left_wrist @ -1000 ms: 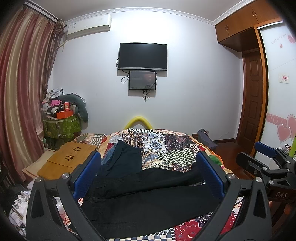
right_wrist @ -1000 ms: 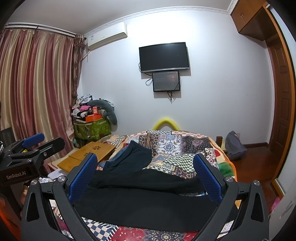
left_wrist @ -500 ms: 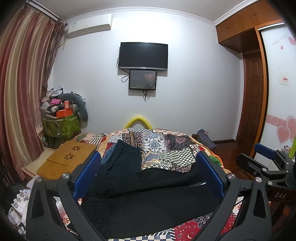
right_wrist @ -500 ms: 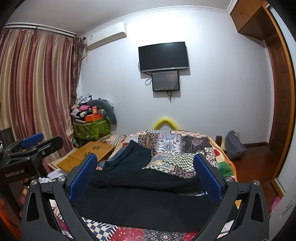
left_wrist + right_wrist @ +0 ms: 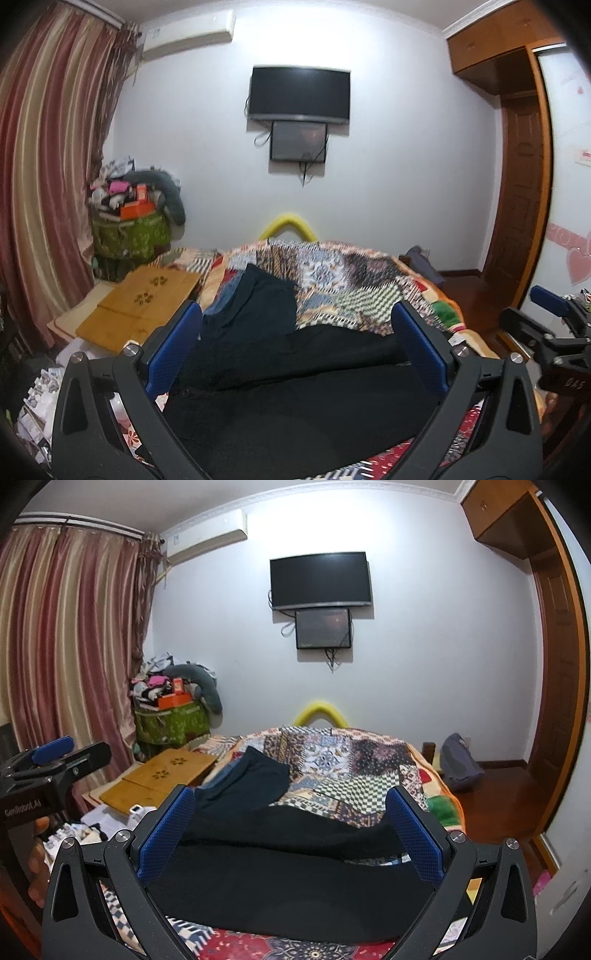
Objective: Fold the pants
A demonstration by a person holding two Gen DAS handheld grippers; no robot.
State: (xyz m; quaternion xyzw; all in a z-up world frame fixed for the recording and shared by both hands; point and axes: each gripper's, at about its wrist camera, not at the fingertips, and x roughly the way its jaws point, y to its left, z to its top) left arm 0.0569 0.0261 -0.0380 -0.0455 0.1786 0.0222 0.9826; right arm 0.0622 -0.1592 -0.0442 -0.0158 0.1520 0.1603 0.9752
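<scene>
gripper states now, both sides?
Left gripper: open, holding nothing, above the black fabric pants.
Right gripper: open, holding nothing.

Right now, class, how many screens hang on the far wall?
2: a large TV up high, and a smaller screen directly beneath it, cables dangling below.

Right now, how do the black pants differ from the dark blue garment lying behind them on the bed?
The black pants lie spread across the near part of the bed; the dark blue garment lies farther back, toward the wooden boards. The black pants look larger and pure black; the dark blue garment is smaller and bluish. Both rest on the patchwork quilt, untouched by either gripper.
</scene>
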